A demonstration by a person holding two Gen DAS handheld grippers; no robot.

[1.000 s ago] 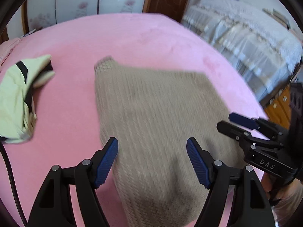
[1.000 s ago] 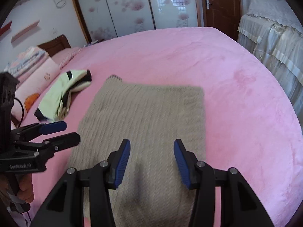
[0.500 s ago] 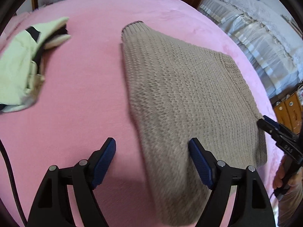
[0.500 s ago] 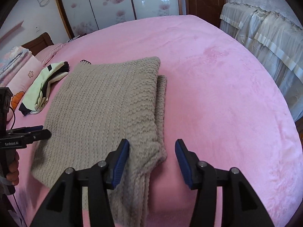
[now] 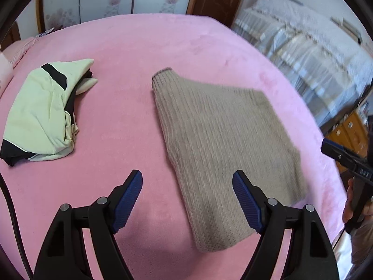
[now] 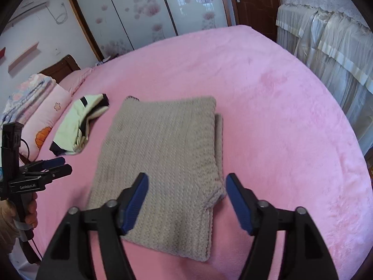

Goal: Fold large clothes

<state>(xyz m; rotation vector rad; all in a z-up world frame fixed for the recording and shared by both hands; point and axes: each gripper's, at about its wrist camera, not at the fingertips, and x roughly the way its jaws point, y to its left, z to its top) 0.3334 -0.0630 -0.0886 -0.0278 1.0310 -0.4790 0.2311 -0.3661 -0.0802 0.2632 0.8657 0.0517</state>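
The brown knitted sweater (image 6: 163, 163) lies folded flat on the pink bed (image 6: 268, 107), near the bed's close edge and about in the middle of it. It makes a long block. A second layer peeks out along its right side, and a ribbed cuff (image 5: 163, 74) sticks out at its far left corner. The knit looks a bit blurry in both views.

The left claw (image 5: 187, 200) hangs over the bed just above the sweater's left edge. Its blue pads (image 5: 127, 200) are spread wide and touch nothing; only pink bed and the sweater's near corner show between them. The right claw (image 6: 186, 200) hangs over the sweater's near right corner. Its jaws are opening, and the pads are off the knit. The sweater lies under the gap, not pinched.

Each claw shows up in the other's view: the right one at the right rim of the left view, held by a hand (image 5: 354, 207), and the left one at the left rim of the right view, held by a hand (image 6: 30, 212).

To the left of the sweater, well apart from it, sits a folded pale green and black garment (image 5: 44, 114). Past that, at the bed's left end, is a pink pillow (image 6: 46, 116). Beyond the far edge stand sliding doors with pink flowers (image 6: 144, 11). On the right is another bed with a white frilly cover (image 6: 326, 35).
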